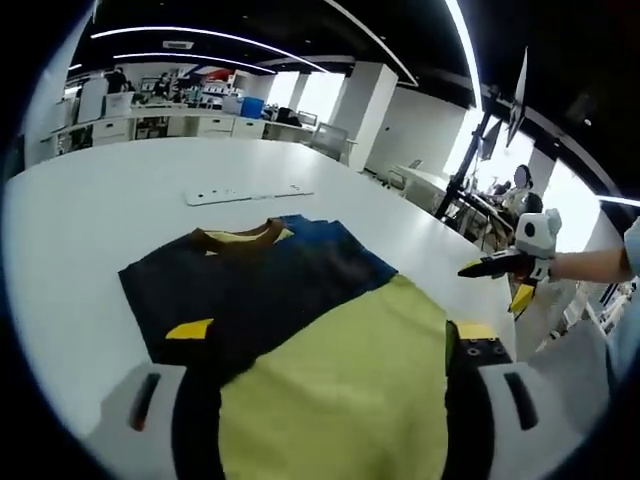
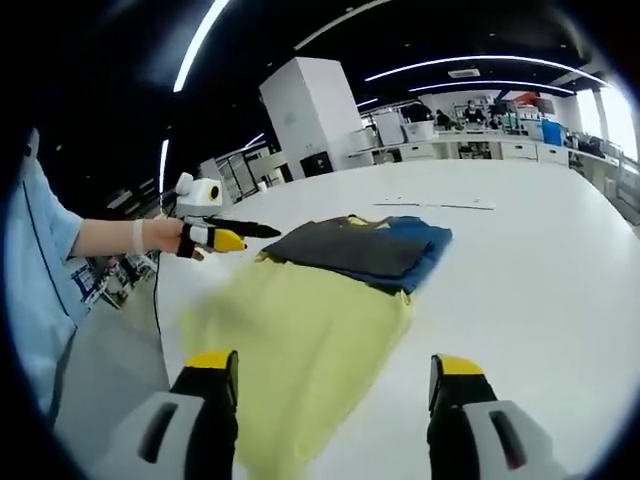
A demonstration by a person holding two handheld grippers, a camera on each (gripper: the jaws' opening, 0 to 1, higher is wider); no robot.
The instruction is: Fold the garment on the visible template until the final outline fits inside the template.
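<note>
**Two open grippers over a half-folded garment**

Two pairs of jaws, both spread wide, nothing clamped in either.

Left gripper view: left gripper low over the near edge of the garment, one jaw at each side of the cloth, yellow fabric running between and under them. No grip on the fabric to be seen. Garment flat on the white table, near the middle of it. Far part dark grey and blue, with a brown collar facing away; near part pale yellow, lying partly over the dark part. Beyond the collar, well apart from it, a thin white strip flat on the table. At the right, right gripper held above the table edge, tips pointing toward the garment, clear of the cloth, with a bare arm behind it.

Right gripper view: right gripper above the yellow end of the garment, that end blurred. Left gripper seen from the side at the left, just beside the dark part's corner; touching or not, cannot tell. Light blue sleeve at the far left.
</note>
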